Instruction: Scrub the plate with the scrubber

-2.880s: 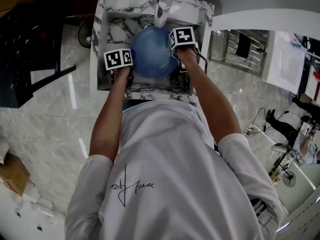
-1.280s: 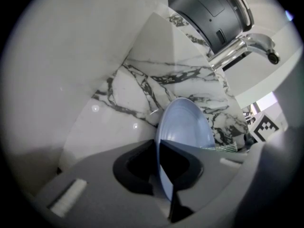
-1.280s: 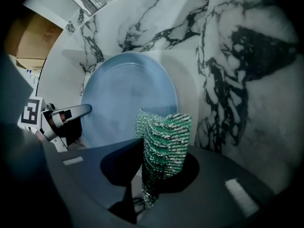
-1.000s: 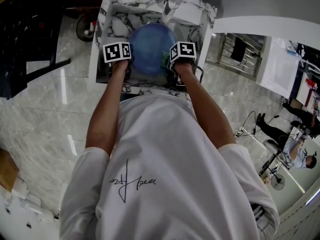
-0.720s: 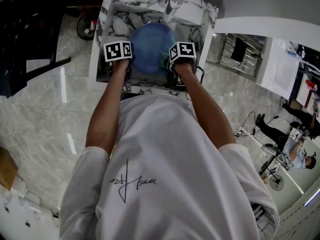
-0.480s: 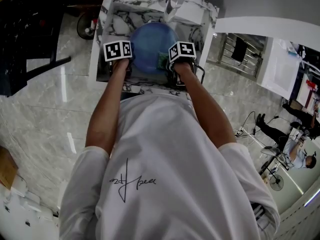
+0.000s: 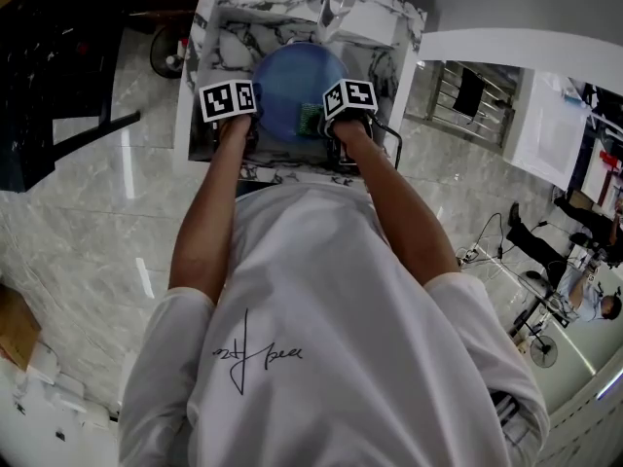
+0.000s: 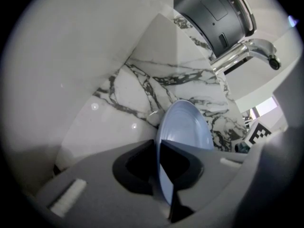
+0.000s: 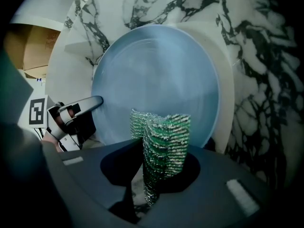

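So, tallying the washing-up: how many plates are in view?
1: the blue plate, rim clamped by the left gripper, over the sink; others could hide beneath.

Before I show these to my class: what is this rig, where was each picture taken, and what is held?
No robot: a person holds a hand-held gripper in each hand over a marble sink. One picture is from a head camera looking down; the other two from cameras on those hand-held grippers. The left hand-held gripper clamps the rim of a blue plate, holding it in the sink. The right hand-held gripper grips a green scrubber close to the plate's face.
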Tool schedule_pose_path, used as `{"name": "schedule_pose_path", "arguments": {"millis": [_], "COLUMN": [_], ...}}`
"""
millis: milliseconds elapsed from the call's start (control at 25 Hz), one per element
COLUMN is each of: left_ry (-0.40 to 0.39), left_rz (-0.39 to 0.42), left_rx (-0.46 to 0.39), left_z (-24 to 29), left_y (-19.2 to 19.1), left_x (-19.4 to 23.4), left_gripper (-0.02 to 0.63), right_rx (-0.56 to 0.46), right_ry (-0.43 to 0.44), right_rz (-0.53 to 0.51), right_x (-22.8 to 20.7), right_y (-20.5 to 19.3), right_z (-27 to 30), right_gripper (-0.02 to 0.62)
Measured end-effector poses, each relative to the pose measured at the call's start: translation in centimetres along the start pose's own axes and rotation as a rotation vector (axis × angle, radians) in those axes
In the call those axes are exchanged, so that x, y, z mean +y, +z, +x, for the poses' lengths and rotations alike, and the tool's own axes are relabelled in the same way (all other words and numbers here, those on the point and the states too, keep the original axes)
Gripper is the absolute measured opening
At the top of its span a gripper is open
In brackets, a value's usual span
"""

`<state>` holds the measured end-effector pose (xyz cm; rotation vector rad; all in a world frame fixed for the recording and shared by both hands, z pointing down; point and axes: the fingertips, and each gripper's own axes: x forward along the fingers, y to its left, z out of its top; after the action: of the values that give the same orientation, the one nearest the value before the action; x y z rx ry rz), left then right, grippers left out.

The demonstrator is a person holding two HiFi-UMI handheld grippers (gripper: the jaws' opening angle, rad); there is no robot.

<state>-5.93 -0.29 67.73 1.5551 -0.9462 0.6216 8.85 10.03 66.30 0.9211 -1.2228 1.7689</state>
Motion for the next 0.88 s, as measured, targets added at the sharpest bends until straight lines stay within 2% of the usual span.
{"name": "schedule_pose_path", "arguments": {"millis": [440,880], "left_ry": [-0.011,-0.024], "left_rz": [-0.012,-0.028], "left_rx": [0.000,-0.002], "left_z": [0.0,0.1], "left_y": [0.0,-0.2], "left_x": [0.0,0.0], "left_gripper": [0.081,0.084], "right_rx": [0.002,-0.031], "right_ry": [0.119,0.190], "right_rz": [0.054,0.064], "right_x": [2.8,5.4], "right_y": [0.1,1.0], "right_z": [1.4,2.4], "right_gripper": [0.071,0.071]}}
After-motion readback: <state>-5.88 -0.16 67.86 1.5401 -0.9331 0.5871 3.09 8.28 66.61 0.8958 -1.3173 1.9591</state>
